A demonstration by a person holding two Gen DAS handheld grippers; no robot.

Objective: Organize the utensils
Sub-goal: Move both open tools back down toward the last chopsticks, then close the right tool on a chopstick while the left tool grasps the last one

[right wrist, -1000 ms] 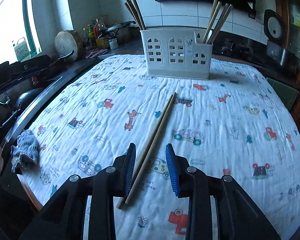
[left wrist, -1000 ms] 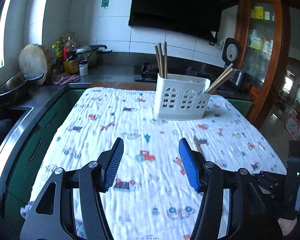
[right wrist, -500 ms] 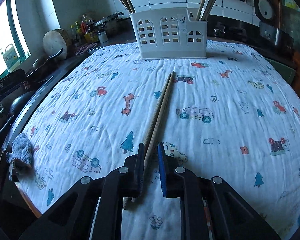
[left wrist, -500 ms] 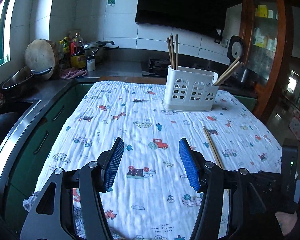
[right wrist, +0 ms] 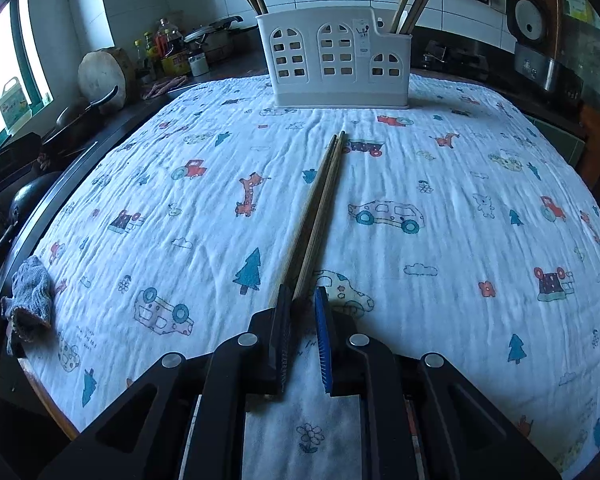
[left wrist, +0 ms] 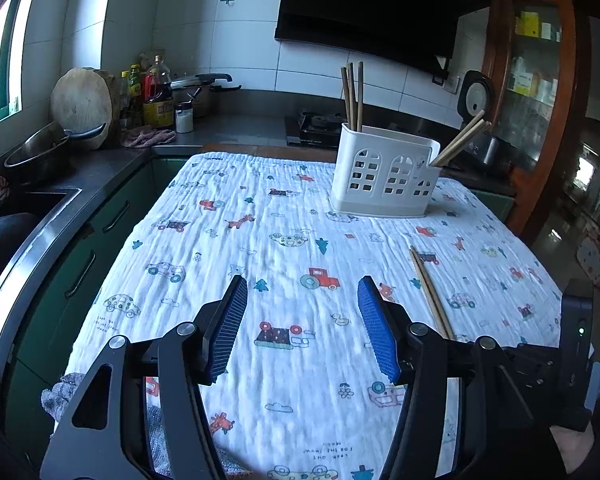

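Right claw (right wrist: 303, 300) is clenched on the near ends of the chopsticks (right wrist: 320, 204) lying on the counter (right wrist: 480, 168); left claw (left wrist: 300, 320) hangs released, empty. Risk: gripped so near the end, one stick could slip free when lifted toward the holder (right wrist: 336, 60).

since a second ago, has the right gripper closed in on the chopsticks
Yes. The right gripper has narrowed onto the near ends of the chopsticks, which stay put beside the cloth's tree print.

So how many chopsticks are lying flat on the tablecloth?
2. The chopsticks lie side by side on the tablecloth in front of the white holder, near ends at the right gripper jaws. Others stand in the holder.
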